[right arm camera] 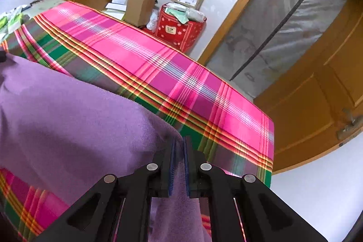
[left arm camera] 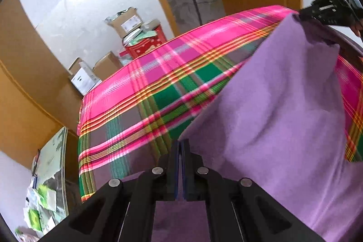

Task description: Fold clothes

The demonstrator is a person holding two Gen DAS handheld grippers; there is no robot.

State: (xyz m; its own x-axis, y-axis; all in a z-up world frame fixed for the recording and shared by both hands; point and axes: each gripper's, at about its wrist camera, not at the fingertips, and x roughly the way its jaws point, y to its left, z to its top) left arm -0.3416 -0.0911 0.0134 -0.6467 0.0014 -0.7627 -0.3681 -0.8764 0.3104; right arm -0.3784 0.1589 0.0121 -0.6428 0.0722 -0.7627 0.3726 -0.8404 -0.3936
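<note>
A purple fleece garment [left arm camera: 279, 110] hangs stretched between my two grippers above a table covered in pink and green plaid cloth [left arm camera: 158, 74]. My left gripper [left arm camera: 180, 144] is shut on one corner of the garment. My right gripper [right arm camera: 179, 142] is shut on the other corner; the garment [right arm camera: 68, 110] sags to its left over the plaid cloth [right arm camera: 158, 65]. The right gripper also shows in the left wrist view [left arm camera: 326, 8], pinching the far edge.
Cardboard boxes [right arm camera: 138, 8] and a red bin [right arm camera: 179, 31] stand on the floor beyond the table. A wooden door [right arm camera: 317, 92] is at the right. A side table with packets [left arm camera: 45, 192] sits at the left.
</note>
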